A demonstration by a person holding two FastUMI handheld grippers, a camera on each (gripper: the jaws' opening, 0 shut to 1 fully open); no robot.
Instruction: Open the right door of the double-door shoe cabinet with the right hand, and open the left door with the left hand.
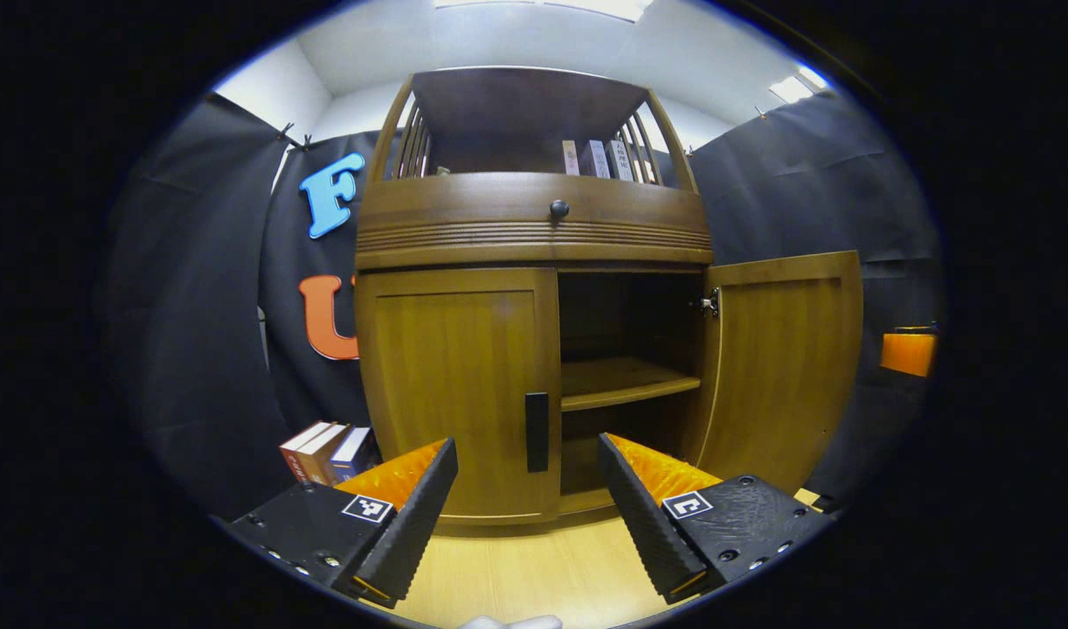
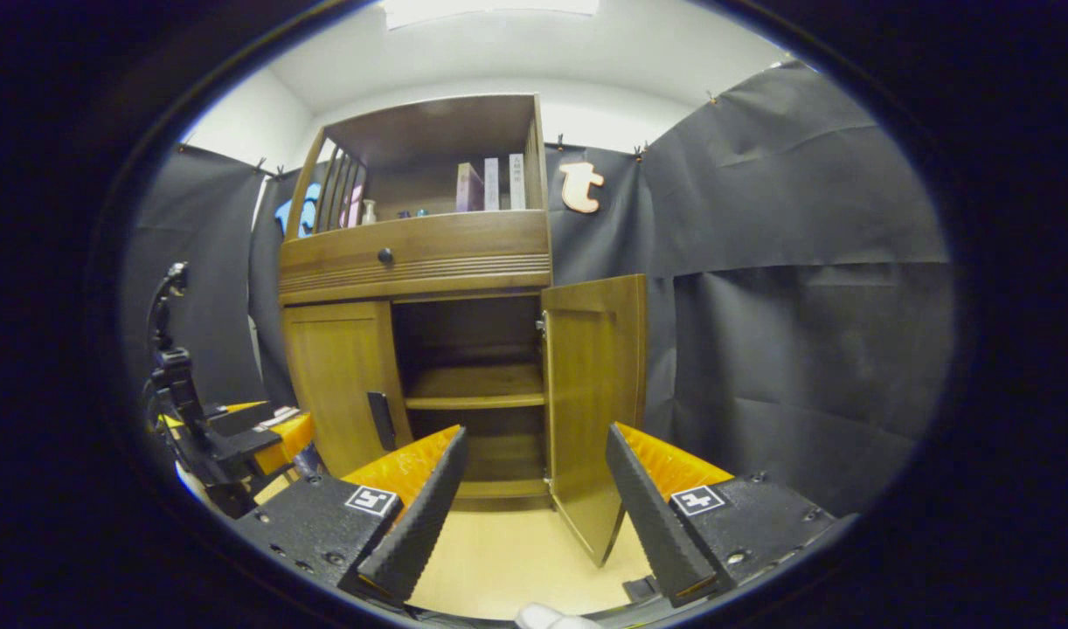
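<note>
The wooden shoe cabinet (image 1: 534, 236) stands in front of me. Its right door (image 1: 783, 367) is swung wide open, baring an inner shelf (image 1: 626, 384). Its left door (image 1: 460, 384) is closed, with a dark handle (image 1: 537, 432) at its inner edge. My left gripper (image 1: 527, 507) is open, a short way in front of that handle, touching nothing. In the right gripper view the right door (image 2: 595, 393) stands open ahead, the left door (image 2: 342, 384) is closed and its handle (image 2: 381, 421) shows. My right gripper (image 2: 537, 502) is open and holds nothing. The left gripper (image 2: 228, 441) shows at far left.
A drawer with a round knob (image 1: 559, 209) sits above the doors, and books (image 1: 597, 159) stand on the top shelf. More books (image 1: 329, 450) lean on the floor left of the cabinet. Black cloth walls close in both sides. Pale wood floor (image 1: 534, 577) lies in front.
</note>
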